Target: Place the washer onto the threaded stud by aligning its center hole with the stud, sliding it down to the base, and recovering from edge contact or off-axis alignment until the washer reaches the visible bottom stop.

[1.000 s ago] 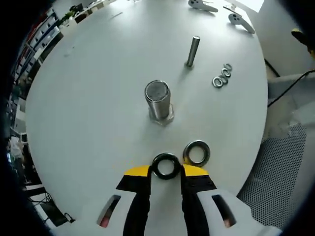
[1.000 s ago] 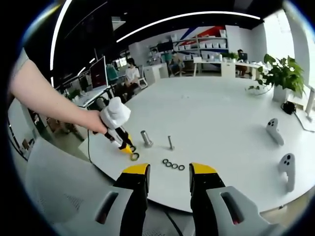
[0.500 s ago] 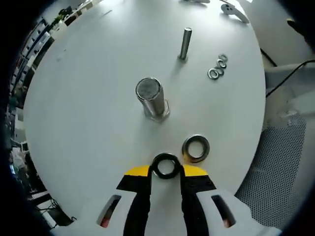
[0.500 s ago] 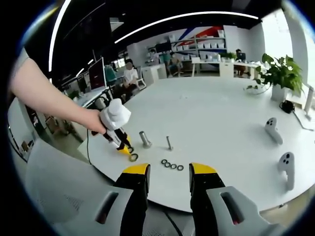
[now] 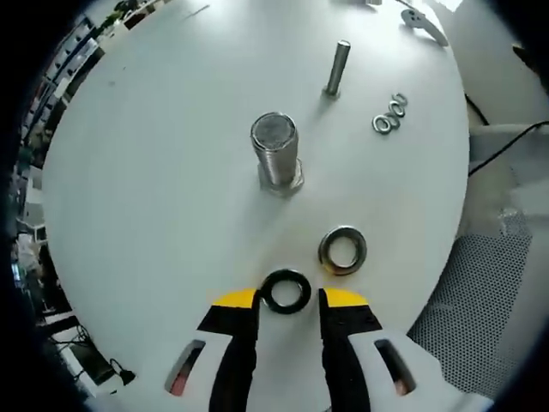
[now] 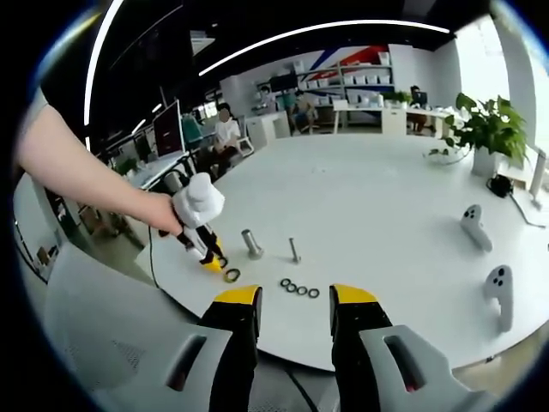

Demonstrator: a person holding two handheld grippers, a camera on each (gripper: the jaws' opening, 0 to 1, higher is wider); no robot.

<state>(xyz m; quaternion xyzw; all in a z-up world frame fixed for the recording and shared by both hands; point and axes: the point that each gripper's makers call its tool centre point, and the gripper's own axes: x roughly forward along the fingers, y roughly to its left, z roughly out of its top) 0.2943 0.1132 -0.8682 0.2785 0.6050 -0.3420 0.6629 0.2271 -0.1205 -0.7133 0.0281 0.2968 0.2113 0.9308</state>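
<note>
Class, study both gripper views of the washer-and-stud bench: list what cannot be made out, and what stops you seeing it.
- Left gripper view: whether the black washer in the left claw is lifted or touching the table; looking down hides height.
- Left gripper view: controller cut off by the top edge.
- Right gripper view: three small washers too tiny for detail.
- Right gripper view: thin stud threads too small to see.

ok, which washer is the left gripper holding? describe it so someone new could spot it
Start at the white round table and find the thick threaded stud standing near its middle. Nearer the table edge, the left gripper has its yellow-tipped jaws shut on the black washer. The silver washer beside it lies loose on the table, and three small washers sit farther off.
</note>
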